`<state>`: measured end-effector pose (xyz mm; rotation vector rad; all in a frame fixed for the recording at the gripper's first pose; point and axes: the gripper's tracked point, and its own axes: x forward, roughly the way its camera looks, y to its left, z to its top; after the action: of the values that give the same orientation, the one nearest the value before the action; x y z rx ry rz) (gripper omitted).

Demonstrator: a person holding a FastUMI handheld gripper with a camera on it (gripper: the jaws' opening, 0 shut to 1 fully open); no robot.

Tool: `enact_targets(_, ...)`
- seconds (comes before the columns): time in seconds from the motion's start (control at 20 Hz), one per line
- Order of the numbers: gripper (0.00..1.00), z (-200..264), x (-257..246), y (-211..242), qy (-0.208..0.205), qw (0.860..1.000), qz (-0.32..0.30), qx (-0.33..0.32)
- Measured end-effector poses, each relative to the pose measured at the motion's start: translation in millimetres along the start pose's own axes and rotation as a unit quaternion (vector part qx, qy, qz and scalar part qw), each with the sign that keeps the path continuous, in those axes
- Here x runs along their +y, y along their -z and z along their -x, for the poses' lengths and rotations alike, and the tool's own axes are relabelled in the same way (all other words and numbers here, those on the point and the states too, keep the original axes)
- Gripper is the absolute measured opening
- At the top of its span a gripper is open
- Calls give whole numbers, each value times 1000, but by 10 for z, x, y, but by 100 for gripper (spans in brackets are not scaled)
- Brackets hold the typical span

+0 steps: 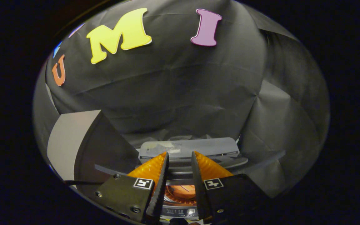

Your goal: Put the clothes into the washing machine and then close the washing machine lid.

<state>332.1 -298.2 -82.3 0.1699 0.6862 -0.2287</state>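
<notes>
We see the gripper (180, 156) with its two fingers held a little apart, a narrow gap between the tips and nothing caught in it. Looking down through that gap, we find the washing machine (180, 192) directly beneath the fingers: a round drum opening with something orange (183, 190) inside it, though we cannot tell whether that is a garment or part of the drum. Nearer to us, below the opening, sits a strip of the machine's front with small controls (180, 212), too small for us to make out. Just ahead of the fingertips lies the machine's grey rear part (192, 147), a flat, pale panel with a curved rim under it; we cannot tell from here whether this is the lid standing open or the back of the top. To the left of the fingers a large dark, curved-edged panel (102, 147) with a pale grey surface (69, 140) beside it rises at an angle. Beyond all of this hangs the booth's black cloth wall (180, 87), creased and folded.
</notes>
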Motion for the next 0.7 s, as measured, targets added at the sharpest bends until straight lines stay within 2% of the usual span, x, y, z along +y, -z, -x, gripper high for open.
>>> enact_targets(0.25,48,-21,-75,413,-10,998,-38,38)
enact_targets(0.4,48,-42,-144,672,-5,998,-24,50)
enact_targets(0.7,48,-54,-150,953,-19,997,-41,68)
